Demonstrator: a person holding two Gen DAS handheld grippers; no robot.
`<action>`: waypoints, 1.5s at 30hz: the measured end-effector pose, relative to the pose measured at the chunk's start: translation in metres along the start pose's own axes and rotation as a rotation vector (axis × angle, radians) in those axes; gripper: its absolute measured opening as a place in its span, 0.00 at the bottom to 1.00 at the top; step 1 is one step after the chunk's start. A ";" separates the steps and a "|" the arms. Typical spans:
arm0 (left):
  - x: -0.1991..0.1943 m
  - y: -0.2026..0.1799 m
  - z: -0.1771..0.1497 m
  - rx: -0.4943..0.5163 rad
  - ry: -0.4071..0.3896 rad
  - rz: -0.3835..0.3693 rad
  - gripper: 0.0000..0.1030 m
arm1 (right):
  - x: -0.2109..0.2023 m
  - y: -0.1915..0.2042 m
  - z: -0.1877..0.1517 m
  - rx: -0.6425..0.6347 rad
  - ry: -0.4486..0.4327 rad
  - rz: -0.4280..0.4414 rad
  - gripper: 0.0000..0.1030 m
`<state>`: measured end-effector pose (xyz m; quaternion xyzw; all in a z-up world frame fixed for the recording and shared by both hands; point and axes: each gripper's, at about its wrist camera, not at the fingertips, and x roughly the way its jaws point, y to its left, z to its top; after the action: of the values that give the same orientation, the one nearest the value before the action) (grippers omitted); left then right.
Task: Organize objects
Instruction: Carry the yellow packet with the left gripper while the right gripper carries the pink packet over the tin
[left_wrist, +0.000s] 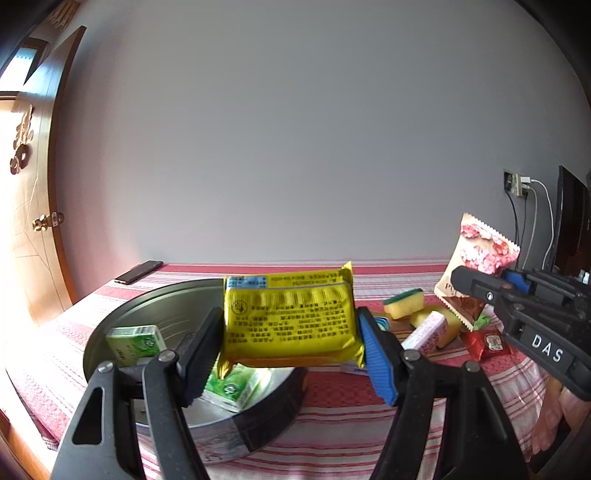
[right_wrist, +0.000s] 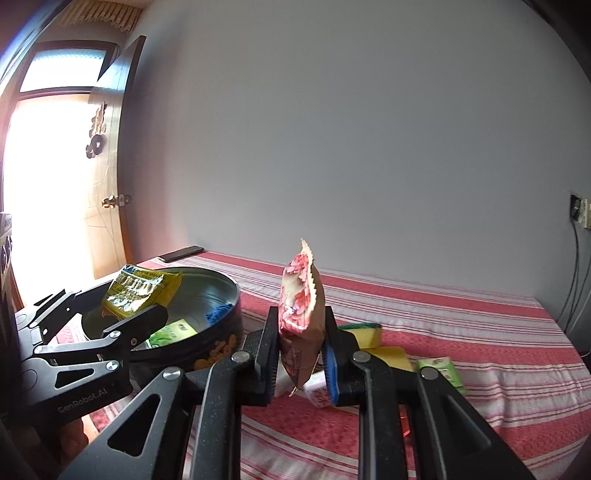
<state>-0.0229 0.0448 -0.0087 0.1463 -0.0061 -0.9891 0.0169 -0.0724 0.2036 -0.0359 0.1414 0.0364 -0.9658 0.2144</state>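
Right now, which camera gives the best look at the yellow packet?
The left wrist view: the yellow packet sits centred, flat-on between the left gripper fingers, its printed back facing the camera. The right wrist view shows it only small, at an angle, over the round tin.

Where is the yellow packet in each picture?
Left wrist view: the yellow packet fills the middle, held between the left gripper fingers, above the round tin.
Right wrist view: the same packet sits at the left, over the tin.
Shared landmark: the phone at the table's far edge.
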 end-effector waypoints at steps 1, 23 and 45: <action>0.000 0.003 0.000 -0.003 0.001 0.006 0.69 | 0.001 0.001 0.001 0.000 0.003 0.008 0.22; 0.019 0.084 0.001 -0.070 0.070 0.188 0.69 | 0.050 0.071 0.031 -0.107 0.094 0.194 0.22; 0.068 0.124 0.006 -0.054 0.204 0.233 0.69 | 0.130 0.105 0.030 -0.098 0.256 0.260 0.22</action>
<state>-0.0861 -0.0812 -0.0201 0.2437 0.0053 -0.9603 0.1358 -0.1489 0.0522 -0.0461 0.2561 0.0919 -0.9011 0.3376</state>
